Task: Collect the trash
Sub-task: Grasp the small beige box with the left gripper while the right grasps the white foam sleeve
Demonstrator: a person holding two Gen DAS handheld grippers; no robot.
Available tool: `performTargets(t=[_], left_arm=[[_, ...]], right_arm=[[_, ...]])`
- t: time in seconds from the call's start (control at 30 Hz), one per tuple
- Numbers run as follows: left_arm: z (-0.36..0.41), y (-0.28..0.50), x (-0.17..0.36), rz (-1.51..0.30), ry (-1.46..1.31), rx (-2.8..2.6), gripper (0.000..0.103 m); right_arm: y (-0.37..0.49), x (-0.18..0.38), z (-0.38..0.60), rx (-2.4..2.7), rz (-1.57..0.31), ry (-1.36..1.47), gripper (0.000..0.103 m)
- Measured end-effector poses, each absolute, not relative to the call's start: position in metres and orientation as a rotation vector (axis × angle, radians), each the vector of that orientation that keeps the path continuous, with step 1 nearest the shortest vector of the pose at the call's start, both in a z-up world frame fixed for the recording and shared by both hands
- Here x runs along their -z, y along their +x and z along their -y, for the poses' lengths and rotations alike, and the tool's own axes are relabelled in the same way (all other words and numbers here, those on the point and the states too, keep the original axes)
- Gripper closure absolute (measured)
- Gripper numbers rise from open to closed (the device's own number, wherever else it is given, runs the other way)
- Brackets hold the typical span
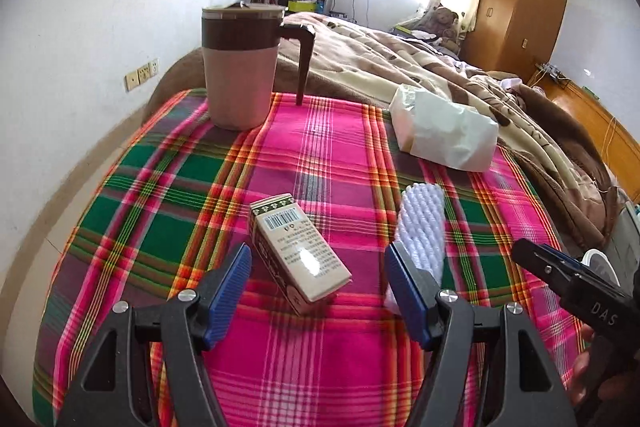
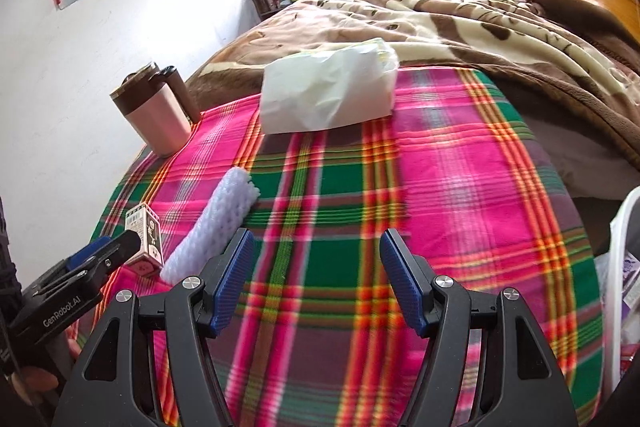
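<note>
A small beige carton [image 1: 298,253] with a barcode lies tilted on the plaid cloth [image 1: 328,155]. It sits between the blue pads of my left gripper [image 1: 318,291], which is open and not touching it. A white foam net sleeve [image 1: 422,227] lies just right of the carton, beside the right pad. My right gripper [image 2: 318,281] hovers open over bare cloth with nothing between its fingers. The foam sleeve [image 2: 216,231] is just left of its left finger, and the carton [image 2: 146,235] is further left by the left gripper [image 2: 104,253].
A pink and brown lidded mug [image 1: 240,67] stands at the cloth's far left. A white tissue pack [image 1: 444,135] lies at the far right. A brown blanket [image 1: 460,79] covers the bed beyond. A white bin [image 2: 624,267] with a bag is at the right edge.
</note>
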State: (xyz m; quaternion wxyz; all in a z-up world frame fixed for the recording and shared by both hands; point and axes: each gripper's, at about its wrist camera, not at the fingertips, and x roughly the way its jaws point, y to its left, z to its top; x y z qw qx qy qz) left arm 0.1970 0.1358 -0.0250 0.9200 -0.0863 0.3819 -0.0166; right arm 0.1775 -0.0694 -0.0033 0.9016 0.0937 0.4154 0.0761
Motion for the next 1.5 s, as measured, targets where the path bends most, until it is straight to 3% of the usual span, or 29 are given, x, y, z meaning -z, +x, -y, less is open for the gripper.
performTargets(t=[1.23, 1.27, 1.37, 1.5], left_arm=[[-0.173, 0.237, 0.054, -0.886, -0.205, -0.004, 0.032], [-0.172, 0.237, 0.054, -0.884, -0.202, -0.004, 0.032], [-0.172, 0.237, 0.054, -0.883, -0.210, 0.005, 0.033], [-0.171, 0.236, 0.053, -0.883, -0.217, 0.006, 0.055]], right_arm=[[0.217, 0.029, 0.003, -0.240, -0.978, 0.088, 0.037], [0.217, 0.029, 0.002, -0.247, -0.974, 0.084, 0.039], [0.218, 0.030, -0.001, -0.301, -0.981, 0.133, 0.065], [0.217, 0.031, -0.003, -0.338, -0.978, 0.164, 0.075]])
